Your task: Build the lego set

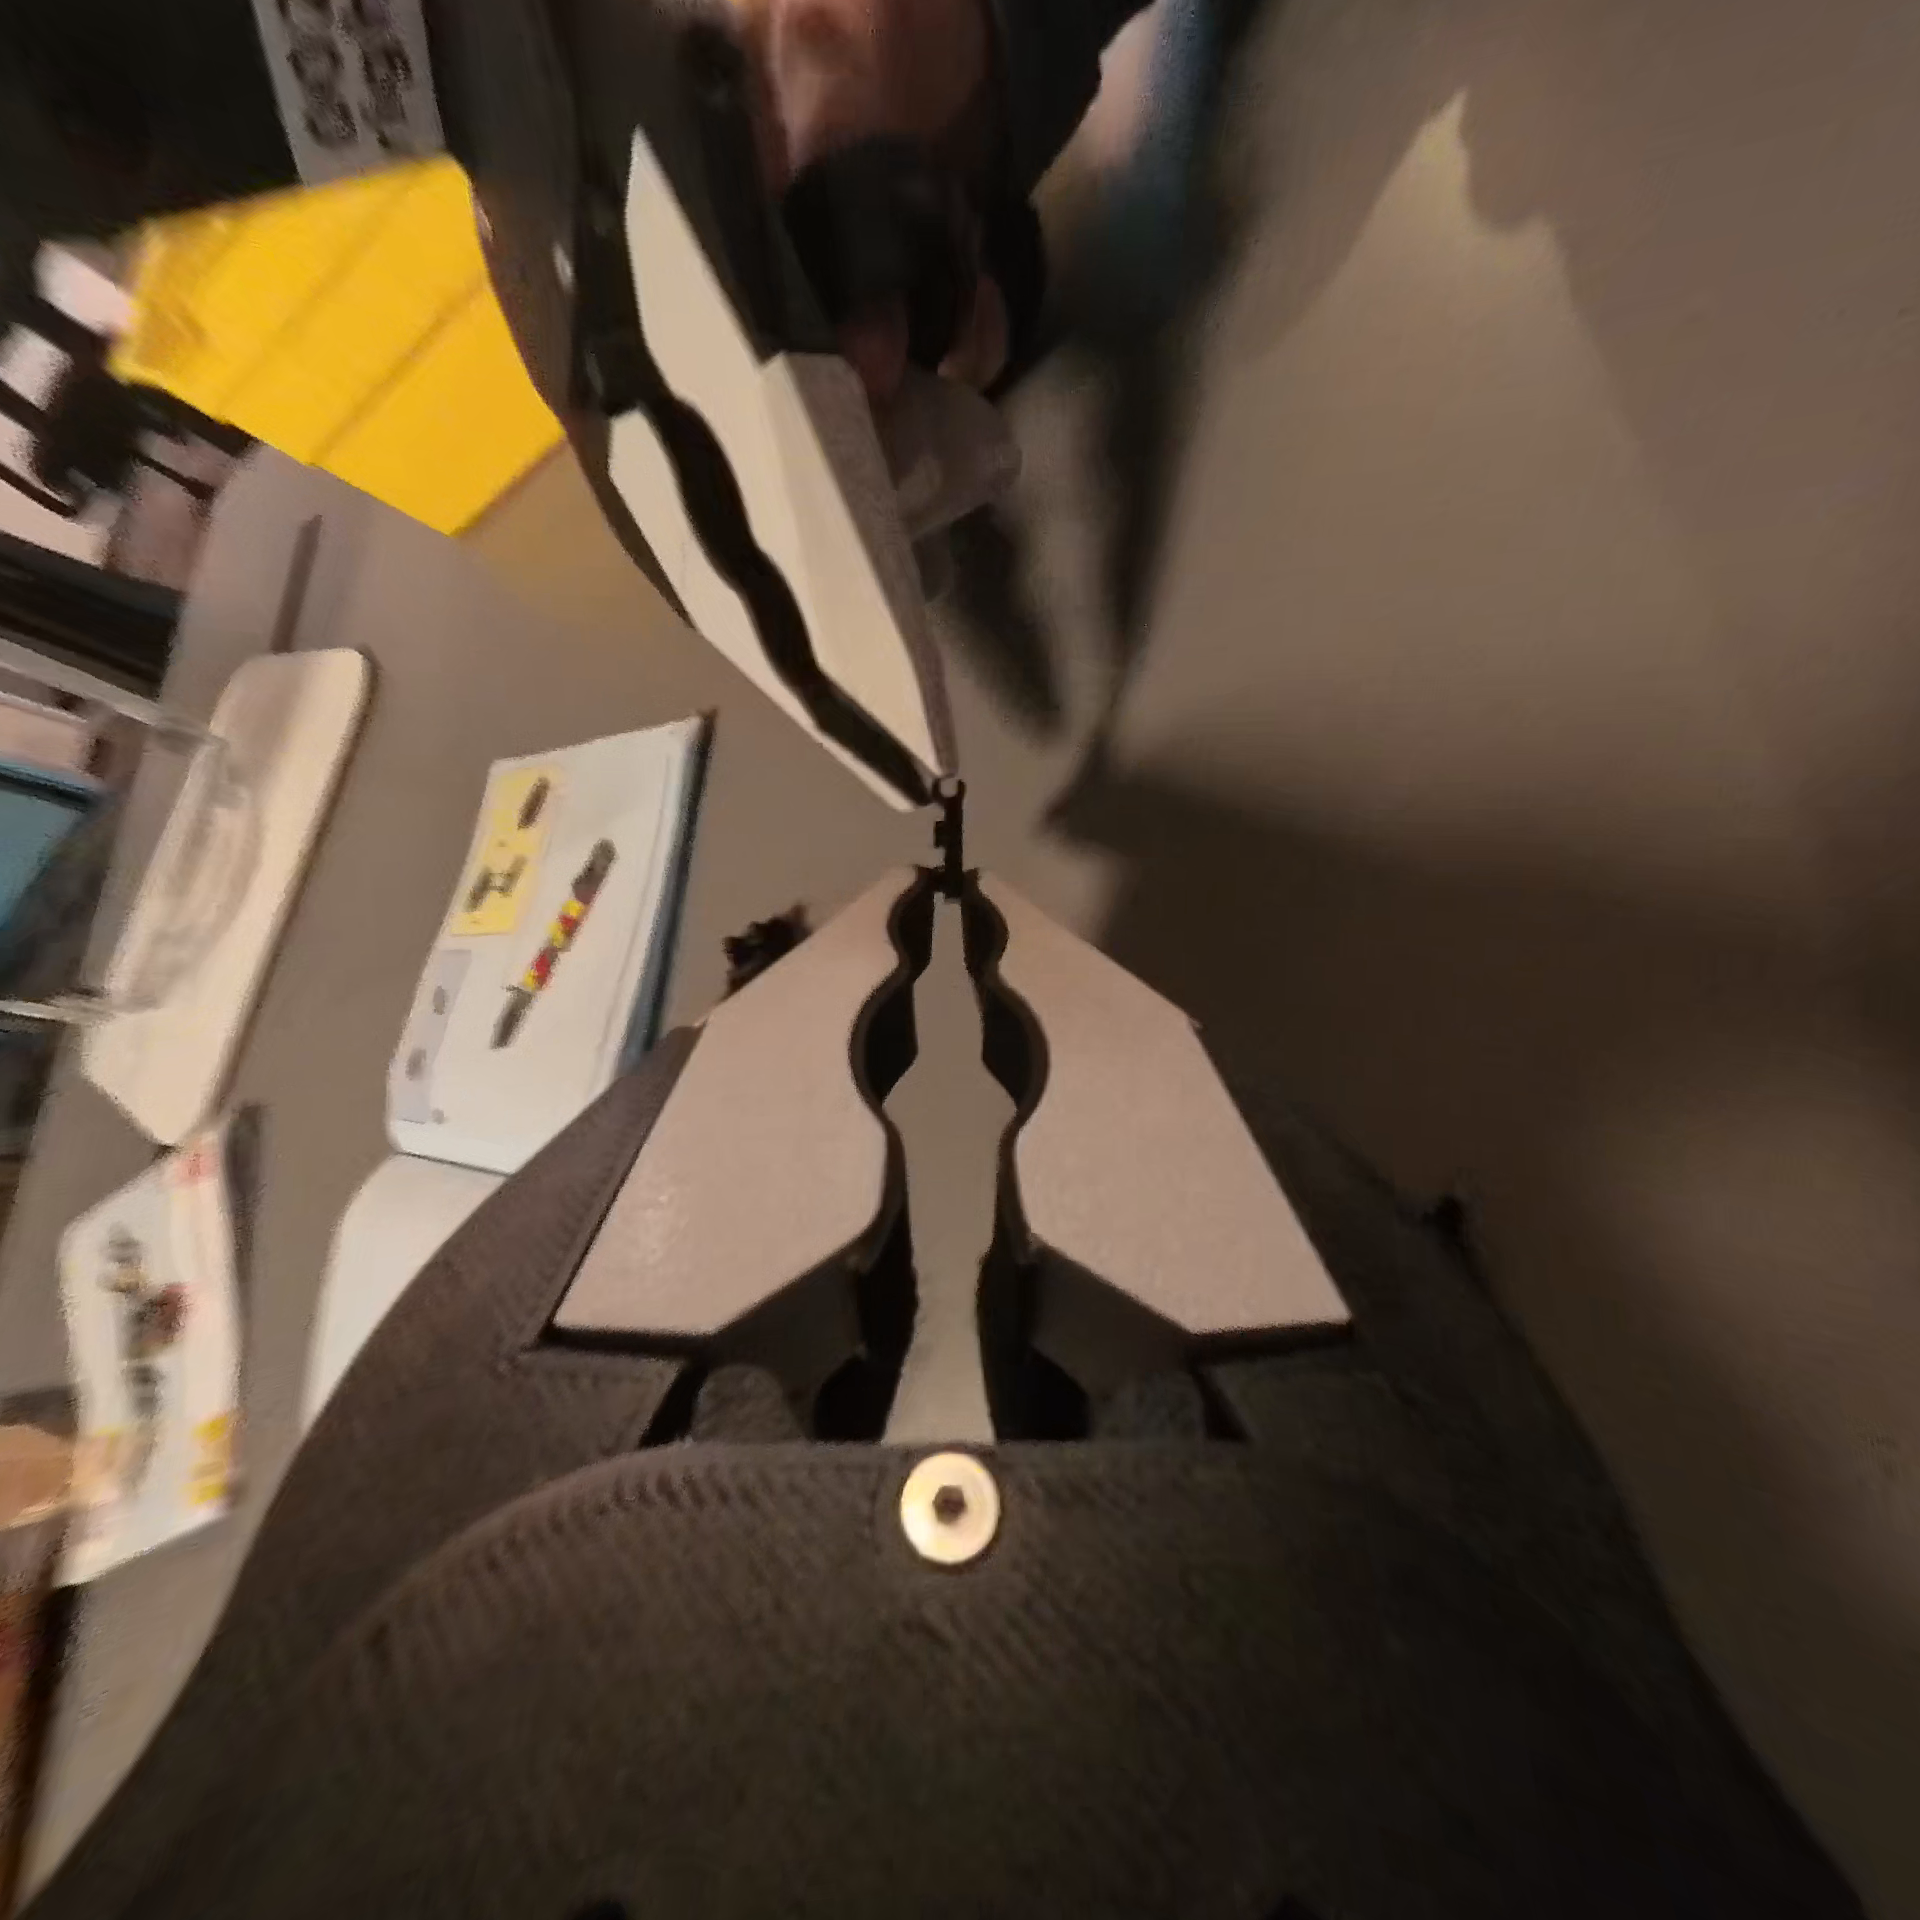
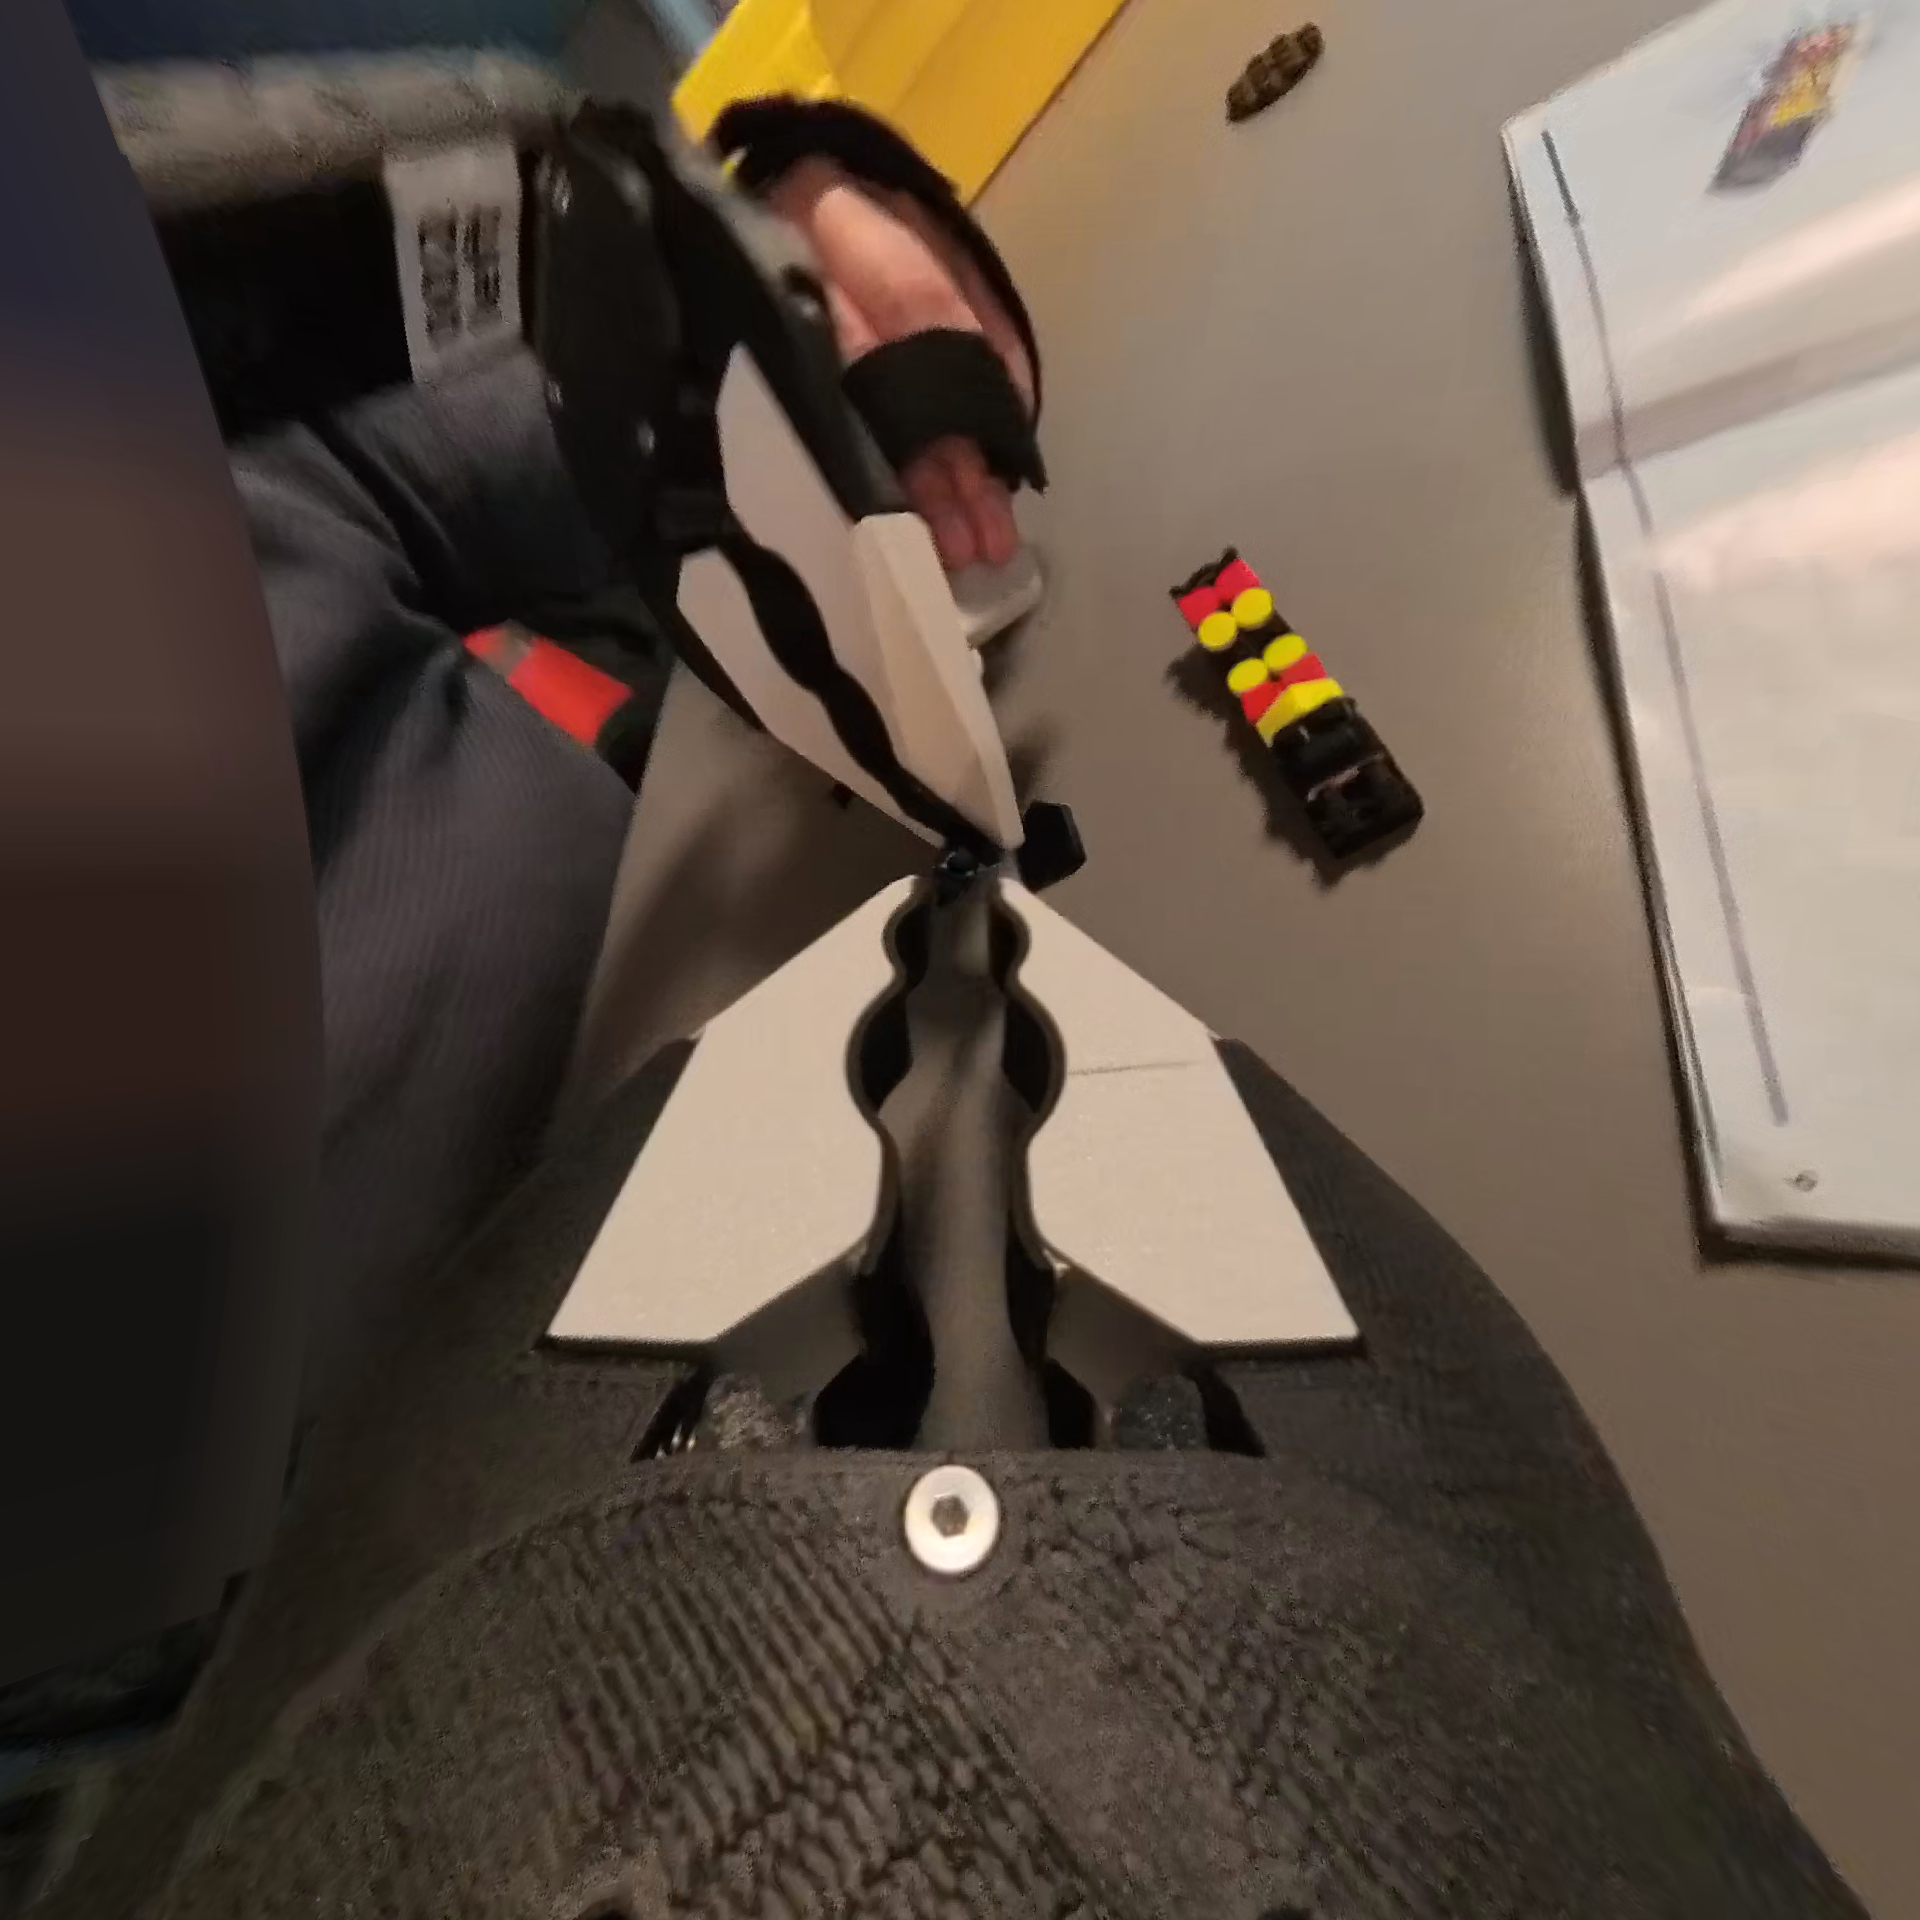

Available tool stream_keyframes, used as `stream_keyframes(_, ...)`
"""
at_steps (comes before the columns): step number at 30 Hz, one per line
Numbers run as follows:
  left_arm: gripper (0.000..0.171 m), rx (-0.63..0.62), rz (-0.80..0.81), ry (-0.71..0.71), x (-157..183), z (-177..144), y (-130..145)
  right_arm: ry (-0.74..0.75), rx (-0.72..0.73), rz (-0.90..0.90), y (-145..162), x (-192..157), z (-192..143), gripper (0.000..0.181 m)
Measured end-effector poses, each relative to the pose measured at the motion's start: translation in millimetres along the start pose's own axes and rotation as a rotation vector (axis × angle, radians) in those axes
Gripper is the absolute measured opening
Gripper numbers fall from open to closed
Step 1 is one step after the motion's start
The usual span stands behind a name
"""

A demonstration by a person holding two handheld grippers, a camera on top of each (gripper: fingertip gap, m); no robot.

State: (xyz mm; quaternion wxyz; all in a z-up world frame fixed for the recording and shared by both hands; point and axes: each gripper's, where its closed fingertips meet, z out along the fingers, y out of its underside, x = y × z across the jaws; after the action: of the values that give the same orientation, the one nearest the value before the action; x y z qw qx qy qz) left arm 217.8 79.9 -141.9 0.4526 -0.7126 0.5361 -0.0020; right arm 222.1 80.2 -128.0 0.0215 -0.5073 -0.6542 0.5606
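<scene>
Item: two grippers meeting tip to tip above the table.
Left gripper (image 1: 948, 878) and right gripper (image 2: 961, 888) are both pinching a small black piece (image 1: 951, 831), its long axis spanning between them; striped assembly (image 2: 1294, 698) lying far right.

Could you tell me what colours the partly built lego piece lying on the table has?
The lego piece is black, with red and yellow parts; the right wrist view shows it best.

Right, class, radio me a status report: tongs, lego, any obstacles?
Both tongs, left and right, pinch small black pieces tip to tip. Half-built model on table. Nothing in between.
</scene>
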Motion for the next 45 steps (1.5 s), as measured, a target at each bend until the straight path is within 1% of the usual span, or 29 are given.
stream_keyframes(1,0.004,-0.005,-0.068,0.051,5.7,-0.4,-0.9,0.017,-0.024,-0.087,1.8,-2.3,1.2,0.016)
stream_keyframes(2,0.004,-0.018,-0.149,0.1,10.7,-0.9,-0.6,0.041,-0.047,-0.181,3.6,-4.5,2.7,0.018)
stream_keyframes(4,0.004,-0.054,-0.291,0.194,20.8,-1.3,2.5,0.105,-0.102,-0.351,8.4,-7.2,7.0,0.017)
stream_keyframes(6,0.004,-0.065,-0.381,0.239,25.4,-0.9,4.4,0.157,-0.141,-0.461,12.3,-8.6,11.8,0.014)
stream_keyframes(8,0.004,-0.071,-0.429,0.267,28.0,0.0,4.3,0.194,-0.167,-0.518,15.4,-7.3,15.4,0.012)
stream_keyframes(12,0.005,-0.08,-0.445,0.289,32.2,1.4,3.1,0.207,-0.2,-0.532,21.0,-5.7,19.8,0.011)
stream_keyframes(16,0.005,-0.083,-0.447,0.299,33.4,1.4,3.5,0.225,-0.227,-0.548,25.6,-2.6,21.5,0.005)
stream_keyframes(17,0.009,-0.081,-0.446,0.306,33.6,0.3,3.5,0.231,-0.23,-0.551,26.0,-1.4,21.1,0.005)
stream_keyframes(19,0.022,-0.095,-0.435,0.291,28.7,-3.2,6.8,0.239,-0.238,-0.555,26.7,0.6,20.0,0.005)
stream_keyframes(20,0.025,-0.091,-0.431,0.267,23.0,-5.2,8.1,0.238,-0.241,-0.553,27.2,0.8,20.0,0.005)
stream_keyframes(23,0.026,-0.093,-0.453,0.227,10.5,-9.2,14.2,0.235,-0.256,-0.548,29.9,1.6,21.5,0.005)
stream_keyframes(26,0.026,-0.118,-0.489,0.251,11.6,-6.1,22.0,0.224,-0.258,-0.53,31.1,1.3,22.5,0.005)
stream_keyframes(28,0.025,-0.119,-0.497,0.258,12.4,-2.8,24.4,0.218,-0.256,-0.523,31.1,0.8,22.8,0.008)
stream_keyframes(32,0.021,-0.117,-0.488,0.255,10.9,-1.3,24.5,0.21,-0.253,-0.532,31.0,-0.1,22.3,0.02)
stream_keyframes(35,0.016,-0.121,-0.478,0.247,9.9,-1.1,25.4,0.192,-0.207,-0.551,24.8,-3.3,19.6,0.029)
stream_keyframes(37,0.015,-0.121,-0.485,0.251,9.8,-1.1,25.3,0.188,-0.141,-0.582,15.0,-5.6,15.3,0.034)
stream_keyframes(40,0.015,-0.113,-0.515,0.26,8.1,-1.2,25.6,0.253,-0.064,-0.665,0.9,0.1,4.2,0.031)
stream_keyframes(42,0.015,-0.081,-0.571,0.29,6.4,-2.4,22.3,0.31,-0.055,-0.749,-2.6,5.6,-1.2,0.029)
stream_keyframes(45,0.015,0.022,-0.709,0.381,3.1,-8.1,7.5,0.38,-0.091,-0.903,-0.2,8.5,-0.7,0.026)
